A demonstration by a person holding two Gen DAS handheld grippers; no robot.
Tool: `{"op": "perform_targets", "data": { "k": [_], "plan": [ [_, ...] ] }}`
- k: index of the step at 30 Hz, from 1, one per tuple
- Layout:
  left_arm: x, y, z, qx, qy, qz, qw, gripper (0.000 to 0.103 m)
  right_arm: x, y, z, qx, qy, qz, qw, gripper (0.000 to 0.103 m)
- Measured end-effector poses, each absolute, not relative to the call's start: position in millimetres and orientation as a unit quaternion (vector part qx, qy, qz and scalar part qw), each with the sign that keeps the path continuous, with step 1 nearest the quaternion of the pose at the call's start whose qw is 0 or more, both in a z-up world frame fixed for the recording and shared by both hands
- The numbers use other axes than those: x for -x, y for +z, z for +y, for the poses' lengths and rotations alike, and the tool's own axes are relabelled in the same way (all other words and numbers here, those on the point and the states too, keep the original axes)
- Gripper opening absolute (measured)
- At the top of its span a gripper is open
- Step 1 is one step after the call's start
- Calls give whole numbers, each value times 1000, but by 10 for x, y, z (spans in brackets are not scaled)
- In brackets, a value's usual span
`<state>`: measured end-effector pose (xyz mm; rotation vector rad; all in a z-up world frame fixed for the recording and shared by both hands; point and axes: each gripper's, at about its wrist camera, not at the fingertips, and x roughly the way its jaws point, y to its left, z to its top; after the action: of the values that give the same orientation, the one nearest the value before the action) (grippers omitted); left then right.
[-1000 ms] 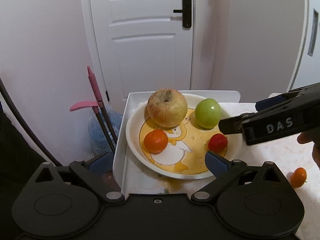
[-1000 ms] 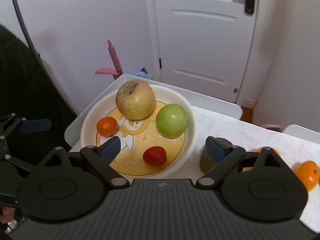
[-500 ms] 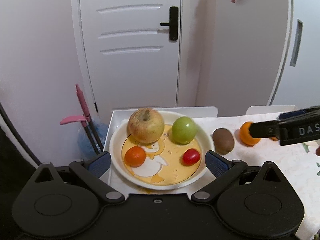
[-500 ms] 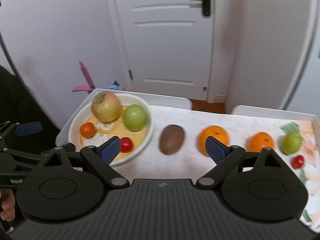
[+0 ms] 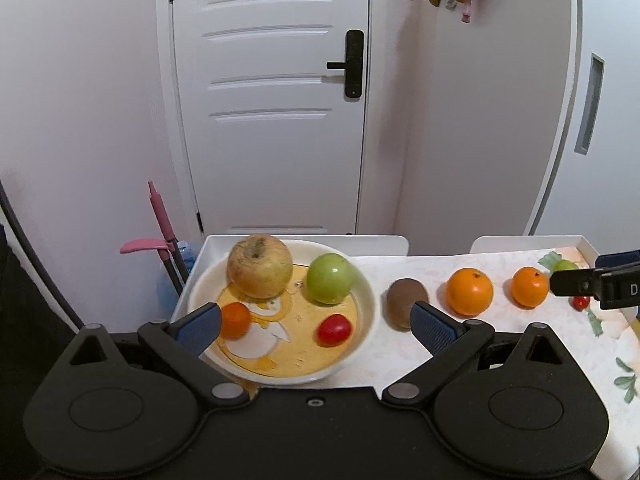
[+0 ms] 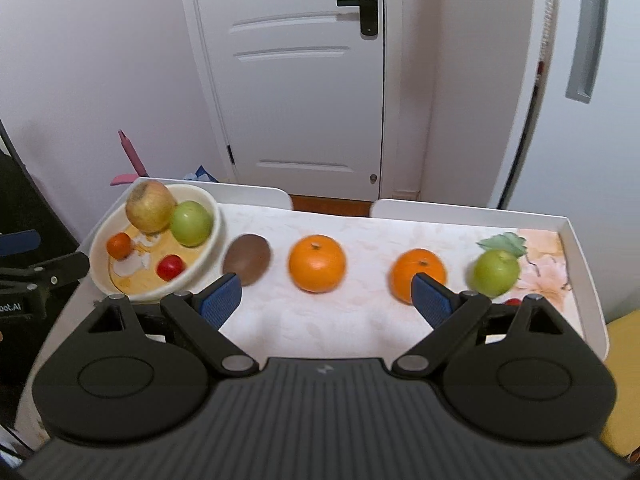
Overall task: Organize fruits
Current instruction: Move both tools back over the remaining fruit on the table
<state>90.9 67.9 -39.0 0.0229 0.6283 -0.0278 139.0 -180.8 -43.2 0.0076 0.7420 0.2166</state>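
- Since four fruits already lie in the bowl (image 5: 366, 312) at the table's left end, the kiwi (image 6: 247, 259) just beside its rim looks like the next to go in.
- Right of the kiwi, in a row well apart, sit two oranges (image 6: 317, 263), a green apple (image 6: 495, 272) and a small red fruit, mostly hidden.
- The kiwi is likely light and soft, its fuzzy skin giving fair grip; a gentle squeeze across its short middle should serve.
- Its long axis lies roughly across the table, tilted, one end toward the bowl; I cannot tell which end is the stem.
- The oranges are round and firm, stem dimples up; any side will do.
- The left gripper (image 5: 316, 322) hangs over the bowl, jaws wide apart, holding nothing.
- The right gripper (image 6: 326, 294) hovers before the first orange, jaws spread wide, empty.
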Motion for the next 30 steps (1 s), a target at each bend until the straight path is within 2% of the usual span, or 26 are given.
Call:
{"op": "perform_targets", "data": {
  "k": [10, 20, 30],
  "plan": [
    [-884, -523, 89, 1, 22, 322, 946, 102, -1574, -676, -2286, 11, 136, 370, 919, 103],
    [-769, -890, -414, 14, 47, 348, 936, 100, -1802, -1043, -2551, 22, 173, 379, 909, 103],
    [-713, -1252, -818, 6, 31, 365, 931, 89, -1919, -1361, -2641, 25, 183, 383, 905, 103]
  ]
}}
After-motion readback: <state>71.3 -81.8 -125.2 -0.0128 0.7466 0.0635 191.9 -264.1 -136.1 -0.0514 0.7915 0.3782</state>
